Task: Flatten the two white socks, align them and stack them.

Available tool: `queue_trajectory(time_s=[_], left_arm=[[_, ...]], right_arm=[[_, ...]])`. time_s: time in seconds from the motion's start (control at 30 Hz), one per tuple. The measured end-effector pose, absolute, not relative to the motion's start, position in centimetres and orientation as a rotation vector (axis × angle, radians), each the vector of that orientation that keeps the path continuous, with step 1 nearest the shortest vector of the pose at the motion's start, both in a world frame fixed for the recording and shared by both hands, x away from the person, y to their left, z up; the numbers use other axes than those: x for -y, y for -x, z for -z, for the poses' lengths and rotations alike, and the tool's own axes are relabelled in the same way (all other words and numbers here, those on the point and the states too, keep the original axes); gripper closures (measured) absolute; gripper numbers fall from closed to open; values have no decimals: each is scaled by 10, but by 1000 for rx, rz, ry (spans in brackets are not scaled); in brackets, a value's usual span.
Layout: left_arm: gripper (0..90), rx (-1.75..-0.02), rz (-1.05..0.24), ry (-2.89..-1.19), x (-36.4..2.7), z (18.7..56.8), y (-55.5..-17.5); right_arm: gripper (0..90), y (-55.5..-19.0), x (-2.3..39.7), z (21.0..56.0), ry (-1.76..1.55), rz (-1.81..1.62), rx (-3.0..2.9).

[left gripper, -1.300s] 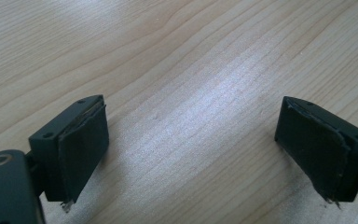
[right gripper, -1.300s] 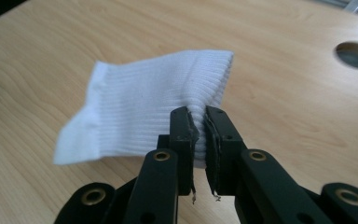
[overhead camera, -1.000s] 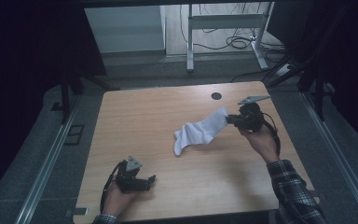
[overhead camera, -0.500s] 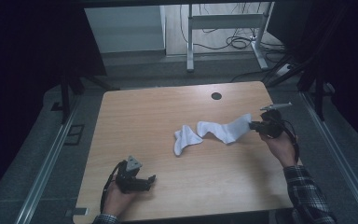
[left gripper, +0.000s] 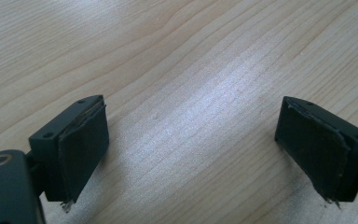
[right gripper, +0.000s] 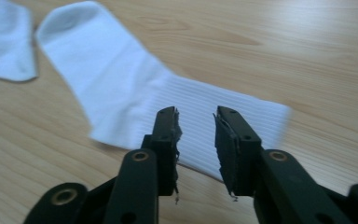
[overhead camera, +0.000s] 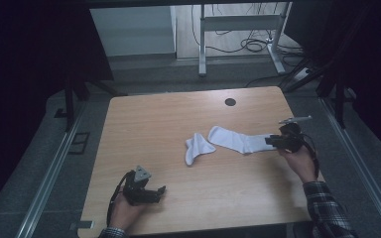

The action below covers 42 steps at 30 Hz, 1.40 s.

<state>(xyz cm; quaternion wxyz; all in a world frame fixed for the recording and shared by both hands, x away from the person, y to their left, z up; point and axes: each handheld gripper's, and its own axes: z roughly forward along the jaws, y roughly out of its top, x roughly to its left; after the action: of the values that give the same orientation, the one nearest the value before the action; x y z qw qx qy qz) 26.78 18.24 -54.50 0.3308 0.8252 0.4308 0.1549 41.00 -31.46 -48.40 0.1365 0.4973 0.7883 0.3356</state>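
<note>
Could snag the long sock [right gripper: 168,98] and drag it crooked if the right gripper [right gripper: 198,135] pulls back low, with loose cloth under its tips. Jaws just opening, a small gap, nothing pinched. Flat near the table's [overhead camera: 144,124] right edge, cuff just under the gripper. Second sock [overhead camera: 197,148] near the middle. Left gripper [left gripper: 191,154] wide apart, empty, by the near-left corner.

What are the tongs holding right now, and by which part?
Nothing. The right tongs have just been opening over the cuff end of the flat-lying white sock, pads off it. The left tongs stand wide open over the bare table.
</note>
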Motion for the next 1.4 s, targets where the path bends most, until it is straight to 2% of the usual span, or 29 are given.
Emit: queue_trajectory(time_s=[0.2, 0.47, 0.73, 0.97, 1.1, 1.17, 1.27, 1.37, 1.4], left_arm=[[98, -1132, -404, -2154, -182, 545, -267], [99, -1130, -406, -2155, -182, 545, -268], [102, -1149, -405, -2162, -180, 543, -270], [195, -1187, -385, -2169, -171, 538, -274], [187, -1179, -347, -2174, -160, 535, -278], [148, -1161, -336, -2169, -153, 531, -279], [147, -1115, -331, -2170, -143, 524, -283], [233, -1085, -331, -2138, -133, 515, -289], [233, -1076, -320, -2124, -128, 512, -292]], right_arm=[[810, -412, 269, 497, -1343, -996, -2370], [811, -416, 236, 517, -1227, -944, -2445], [806, -409, 246, 524, -1272, -949, -2482], [803, -381, 259, 523, -1226, -936, -2511], [803, -369, 267, 523, -1221, -943, -2520], [791, -364, 269, 522, -1212, -935, -2525], [740, -360, 270, 519, -1197, -929, -2524], [725, -360, 274, 512, -1187, -952, -2502], [722, -360, 275, 510, -1186, -954, -2493]])
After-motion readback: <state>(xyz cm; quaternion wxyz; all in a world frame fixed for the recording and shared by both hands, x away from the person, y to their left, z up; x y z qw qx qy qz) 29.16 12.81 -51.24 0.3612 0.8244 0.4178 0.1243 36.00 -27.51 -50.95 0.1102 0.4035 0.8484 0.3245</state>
